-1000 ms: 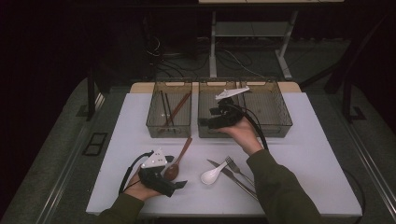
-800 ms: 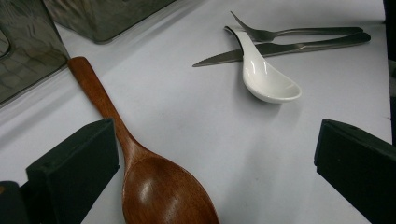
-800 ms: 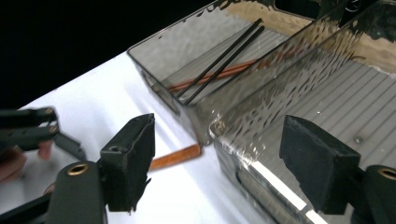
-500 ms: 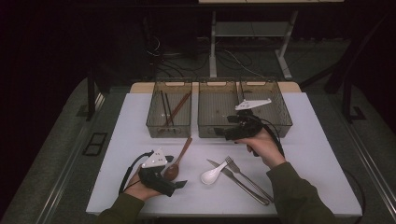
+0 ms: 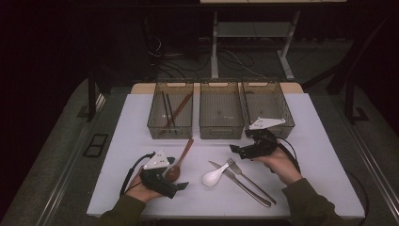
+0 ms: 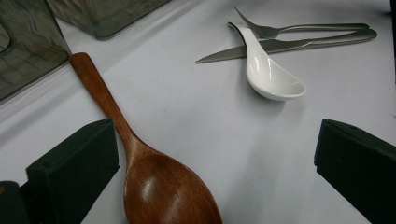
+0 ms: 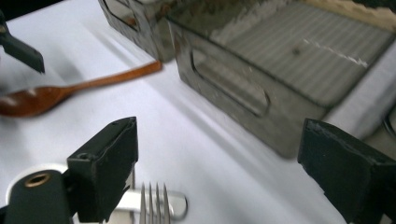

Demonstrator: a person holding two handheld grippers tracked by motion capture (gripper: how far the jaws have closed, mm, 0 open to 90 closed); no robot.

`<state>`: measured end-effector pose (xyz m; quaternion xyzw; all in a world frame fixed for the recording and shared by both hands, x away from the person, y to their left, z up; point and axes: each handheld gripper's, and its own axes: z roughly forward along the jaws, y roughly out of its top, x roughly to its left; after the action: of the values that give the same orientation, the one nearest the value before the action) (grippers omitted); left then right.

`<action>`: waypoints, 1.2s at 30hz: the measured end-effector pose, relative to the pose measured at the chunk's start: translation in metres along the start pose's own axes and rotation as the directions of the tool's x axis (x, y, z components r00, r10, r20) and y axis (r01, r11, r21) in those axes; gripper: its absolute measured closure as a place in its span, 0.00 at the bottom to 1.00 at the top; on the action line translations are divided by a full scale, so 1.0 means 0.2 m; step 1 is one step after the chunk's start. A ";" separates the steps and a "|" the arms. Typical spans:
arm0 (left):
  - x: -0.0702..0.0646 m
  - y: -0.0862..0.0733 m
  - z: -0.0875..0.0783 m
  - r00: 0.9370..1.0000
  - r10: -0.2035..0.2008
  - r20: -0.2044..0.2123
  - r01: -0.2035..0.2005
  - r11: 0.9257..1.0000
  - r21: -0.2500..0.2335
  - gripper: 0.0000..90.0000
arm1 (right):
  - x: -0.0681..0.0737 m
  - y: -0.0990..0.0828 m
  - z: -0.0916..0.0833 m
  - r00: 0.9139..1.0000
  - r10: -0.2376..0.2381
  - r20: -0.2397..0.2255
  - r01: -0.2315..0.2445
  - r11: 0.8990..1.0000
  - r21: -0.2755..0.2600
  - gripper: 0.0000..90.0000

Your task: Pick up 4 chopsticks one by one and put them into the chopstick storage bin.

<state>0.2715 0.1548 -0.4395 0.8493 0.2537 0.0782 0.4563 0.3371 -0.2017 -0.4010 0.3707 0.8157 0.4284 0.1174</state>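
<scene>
From the high view, three smoky see-through bins stand on the white bench [image 5: 306,141]; the left bin [image 5: 170,115] holds dark chopsticks [image 5: 171,110]. The left gripper view shows the left gripper [image 6: 210,163] released around a glossy wooden spoon [image 6: 154,177], a white ceramic spoon [image 6: 268,70] beyond it. In the right gripper view, the right gripper [image 7: 224,163], its jaws just opening, hangs empty over the steel fork [image 7: 154,203].

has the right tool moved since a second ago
Yes. The right tool has come back from over the middle bin toward the person, now low over the fork, its jaws just opening, empty.
</scene>
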 end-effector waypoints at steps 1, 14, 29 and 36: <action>0.00 0.00 0.00 1.000 -0.001 -0.001 0.001 1.000 0.001 0.00 | -0.01 -0.02 -0.01 1.000 0.001 -0.004 -0.001 1.000 0.000 0.14; 0.00 0.00 0.00 1.000 0.001 -0.012 -0.001 1.000 0.006 0.00 | -0.03 -0.27 -0.17 0.998 -0.004 0.056 0.005 1.000 -0.015 0.14; 0.00 0.00 0.00 1.000 -0.002 -0.022 0.002 1.000 0.008 0.00 | -0.07 -0.46 -0.32 0.997 0.050 0.052 -0.047 0.997 -0.066 0.16; 0.00 0.00 -0.01 1.000 0.001 -0.031 -0.001 1.000 0.012 0.00 | -0.09 -0.52 -0.39 0.995 0.052 0.084 -0.046 0.996 -0.070 0.16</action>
<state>0.2714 0.1561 -0.4379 0.8507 0.2608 0.0899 0.4474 0.2571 -0.2998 -0.4377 0.4042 0.7855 0.4425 0.1544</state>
